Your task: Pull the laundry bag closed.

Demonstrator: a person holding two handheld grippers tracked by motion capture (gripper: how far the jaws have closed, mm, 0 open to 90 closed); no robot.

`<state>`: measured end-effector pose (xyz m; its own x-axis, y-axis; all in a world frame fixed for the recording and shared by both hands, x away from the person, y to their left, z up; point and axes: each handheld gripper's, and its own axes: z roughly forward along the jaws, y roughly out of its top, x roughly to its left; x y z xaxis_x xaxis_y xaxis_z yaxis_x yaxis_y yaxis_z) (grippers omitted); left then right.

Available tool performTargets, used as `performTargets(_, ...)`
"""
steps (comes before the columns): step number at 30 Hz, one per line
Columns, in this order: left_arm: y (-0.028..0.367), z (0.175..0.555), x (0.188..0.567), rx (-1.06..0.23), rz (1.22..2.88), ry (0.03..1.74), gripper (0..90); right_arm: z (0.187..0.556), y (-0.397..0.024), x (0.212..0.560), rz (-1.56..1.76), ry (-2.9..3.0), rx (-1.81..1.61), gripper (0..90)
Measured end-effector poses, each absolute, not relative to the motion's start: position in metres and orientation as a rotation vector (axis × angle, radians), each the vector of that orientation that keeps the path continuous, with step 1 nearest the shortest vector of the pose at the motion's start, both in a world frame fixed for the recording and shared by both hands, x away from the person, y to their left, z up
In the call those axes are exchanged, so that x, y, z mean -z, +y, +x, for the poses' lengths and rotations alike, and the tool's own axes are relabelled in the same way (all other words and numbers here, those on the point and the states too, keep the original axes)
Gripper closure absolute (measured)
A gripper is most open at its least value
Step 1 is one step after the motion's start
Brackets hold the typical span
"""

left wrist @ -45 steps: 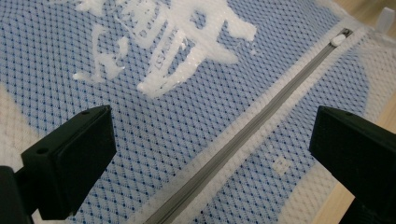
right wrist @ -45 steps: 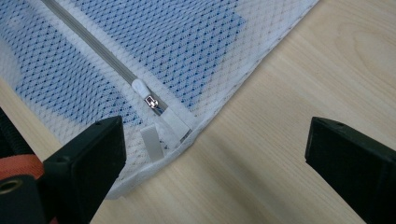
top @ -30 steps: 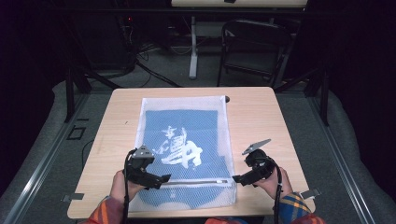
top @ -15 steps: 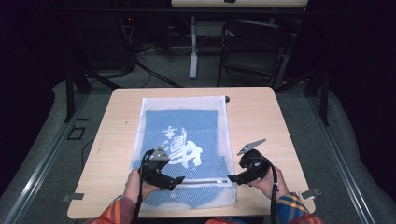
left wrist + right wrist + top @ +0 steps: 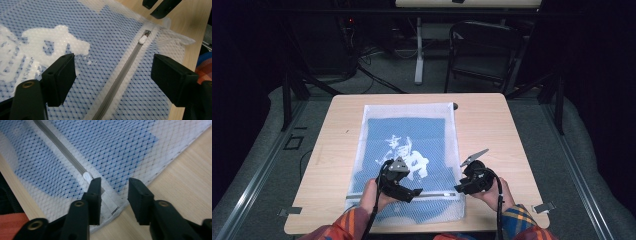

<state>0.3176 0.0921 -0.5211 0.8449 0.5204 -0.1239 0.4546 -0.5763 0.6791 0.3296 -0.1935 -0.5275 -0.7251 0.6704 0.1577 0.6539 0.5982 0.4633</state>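
Both claws sit at the near end of the mesh bag [image 5: 407, 150]. Right gripper [image 5: 113, 192]: jaws narrowed, having just been closing, a gap left between them, nothing gripped; they straddle the bag's corner tab just past the white zipper pull [image 5: 87, 175]. Left gripper [image 5: 112, 77]: jaws wide, closing slightly, poised over the zipper [image 5: 117, 82] mid-length, clear of the fabric.

The bag lies flat on the table [image 5: 512, 130], near edge towards me, a blue printed garment [image 5: 404, 142] inside.

Risks, in my judgement: my right jaws may close on mesh instead of the tab, so the pull would drag and bunch the bag. If my left claw fails to pin the fabric, the whole bag slides.

Obstructions: none on the table. A chair [image 5: 482, 50] stands well beyond it.
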Motion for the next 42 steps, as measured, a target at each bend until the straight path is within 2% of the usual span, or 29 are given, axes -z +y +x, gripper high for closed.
performTargets(3,0.089,0.318,0.523,-0.11,2.284,0.691,23.7,0.33,-0.192,0.53,1.14,2.78,-0.778,69.5)
performTargets(6,0.082,0.319,0.527,-0.096,2.289,0.673,26.1,0.331,-0.19,0.531,1.11,2.794,-0.784,77.9)
performTargets(15,0.064,0.32,0.537,-0.05,2.316,0.617,36.8,0.331,-0.182,0.542,1.094,2.803,-0.755,89.1)
performTargets(29,0.046,0.323,0.547,-0.026,2.338,0.583,51.3,0.332,-0.177,0.552,1.1,2.795,-0.68,90.0)
performTargets(42,0.027,0.327,0.559,0.056,2.341,0.528,60.9,0.33,-0.179,0.554,1.109,2.78,-0.716,90.0)
